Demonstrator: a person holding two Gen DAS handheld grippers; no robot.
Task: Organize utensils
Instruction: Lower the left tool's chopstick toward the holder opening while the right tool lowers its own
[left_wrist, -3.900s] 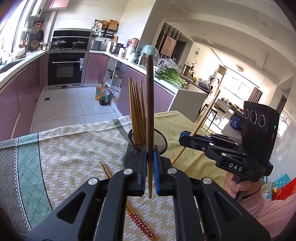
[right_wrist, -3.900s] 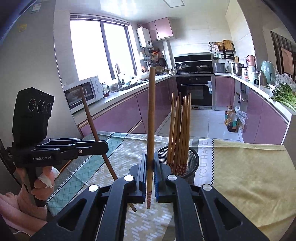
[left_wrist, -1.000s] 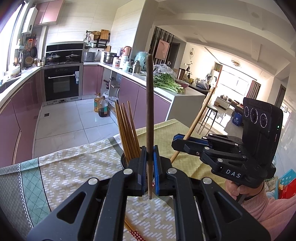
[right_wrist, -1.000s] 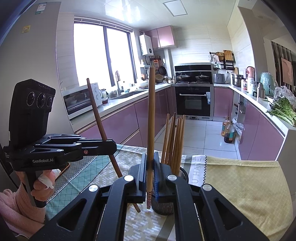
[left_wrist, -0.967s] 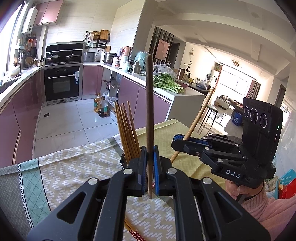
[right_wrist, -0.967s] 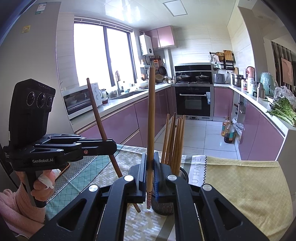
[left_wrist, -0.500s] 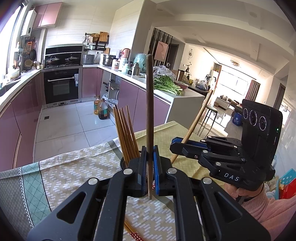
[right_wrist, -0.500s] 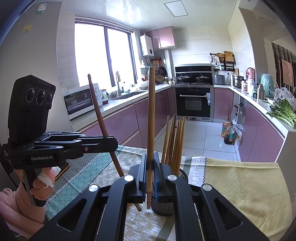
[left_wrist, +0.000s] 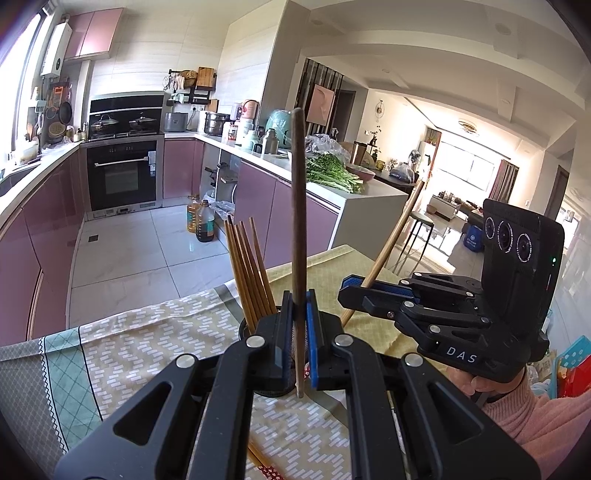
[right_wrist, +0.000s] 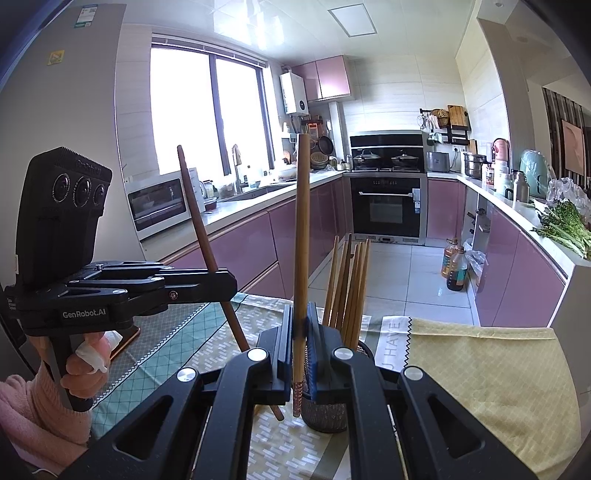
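Left gripper (left_wrist: 298, 347) is clamped on 1 dark chopstick (left_wrist: 298, 221), which stands upright between the blue pads, its lower tip poking out just below the jaws. Right behind those jaws sits the mesh holder (left_wrist: 244, 328), mostly hidden by the gripper body, with a fan of brown chopsticks (left_wrist: 248, 273) leaning left out of it.

Over to the right gripper (right_wrist: 299, 354): jaws closed on 1 lighter chopstick (right_wrist: 301, 236), also upright, its patterned red end showing just under the pads. The holder lies just beyond and slightly right of these jaws, the held stick's lower end beside its rim, outside the basket as far as this view shows.

Now the differences. The right wrist view shows the mesh wall of the holder (right_wrist: 325, 417) plainly, standing on the patterned tablecloth (right_wrist: 498, 369), and it catches the left gripper side-on, its dark stick tilted and its tip down near the cloth. The left wrist view hides most of the holder but shows the right gripper (left_wrist: 354, 291) from the side, its pale stick slanting up to the right, plus the end of 1 more chopstick (left_wrist: 258, 458) lying on the cloth at the bottom edge.
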